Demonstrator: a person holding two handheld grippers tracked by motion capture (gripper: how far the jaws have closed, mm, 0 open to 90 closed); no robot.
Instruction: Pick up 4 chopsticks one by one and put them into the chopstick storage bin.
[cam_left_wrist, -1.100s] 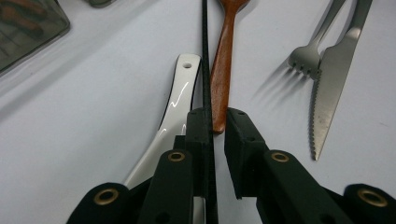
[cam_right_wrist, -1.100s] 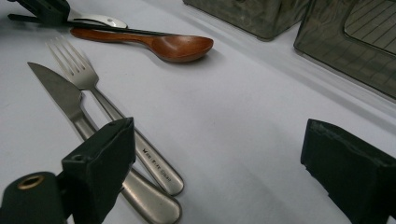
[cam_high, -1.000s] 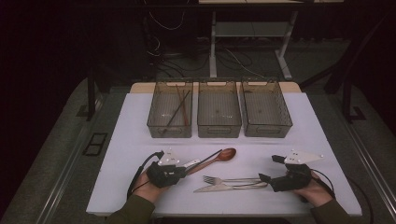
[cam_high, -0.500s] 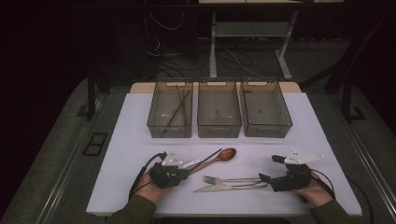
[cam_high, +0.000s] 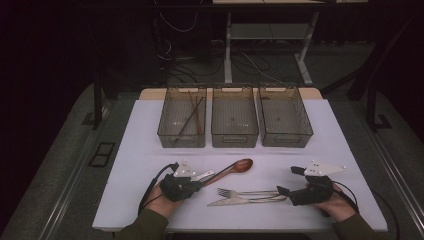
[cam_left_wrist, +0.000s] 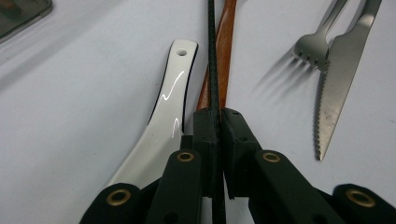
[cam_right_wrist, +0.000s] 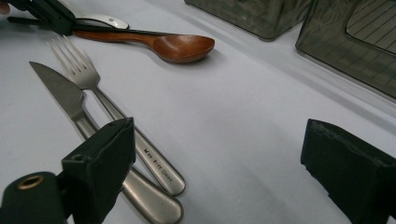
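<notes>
Chopstick (cam_high: 216, 175), thin and black, sits by the wooden spoon (cam_high: 235, 167) on the table (cam_high: 150, 145). Left gripper (cam_left_wrist: 215, 114) has just closed, clamped on it. Right gripper (cam_right_wrist: 219, 154) stands wide apart over the fork (cam_right_wrist: 93, 88) and knife (cam_right_wrist: 60, 91).

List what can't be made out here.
White spoon bowl: left gripper view, hidden under the left tongs, which have just closed on the black stick.
Black stick's far end: same view, cut by the top edge.
Fork handle stamp: right gripper view, too small to read.
Sticks in left bin: high view, too small to count.
</notes>
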